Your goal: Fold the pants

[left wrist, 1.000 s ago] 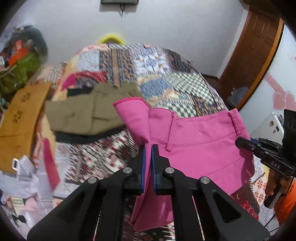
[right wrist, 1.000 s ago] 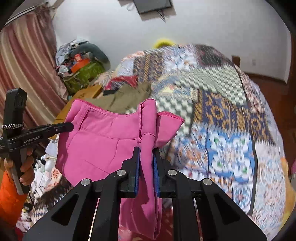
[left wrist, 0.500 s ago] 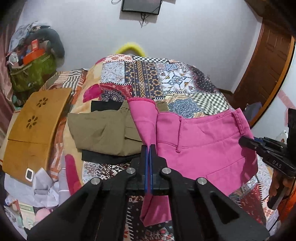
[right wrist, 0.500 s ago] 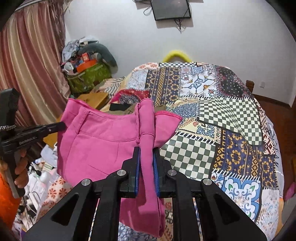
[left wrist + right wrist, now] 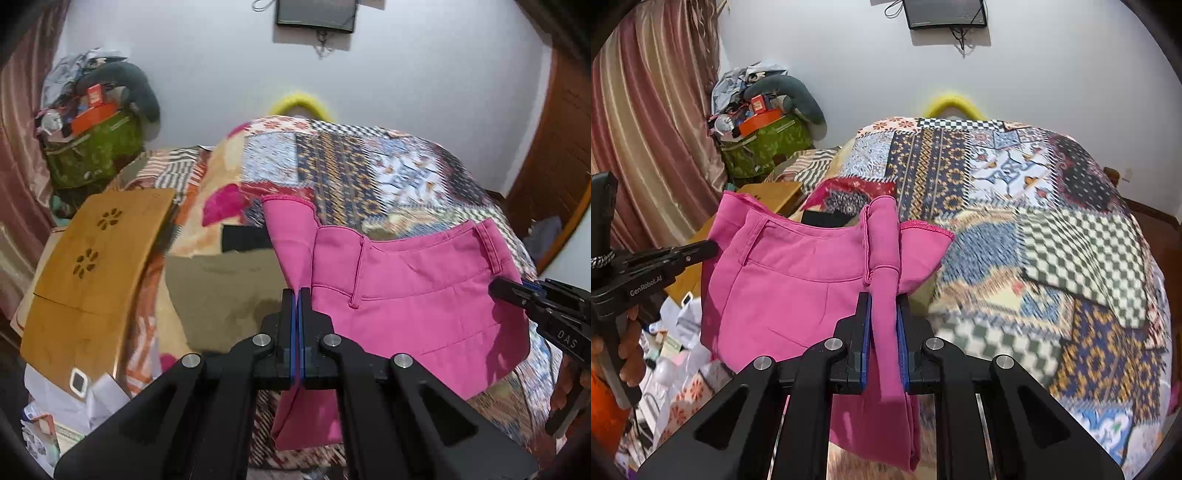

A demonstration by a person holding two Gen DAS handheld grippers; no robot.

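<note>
Both tools clamped on pink pants (image 5: 413,295): left tool (image 5: 297,295) and right tool (image 5: 884,299) each pinching a waistband end, garment lifted above patchwork bed (image 5: 1052,221).

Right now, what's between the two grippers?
Pink pants, stretched between left gripper and right gripper, both shut on the fabric. Both wrist views show it.
</note>
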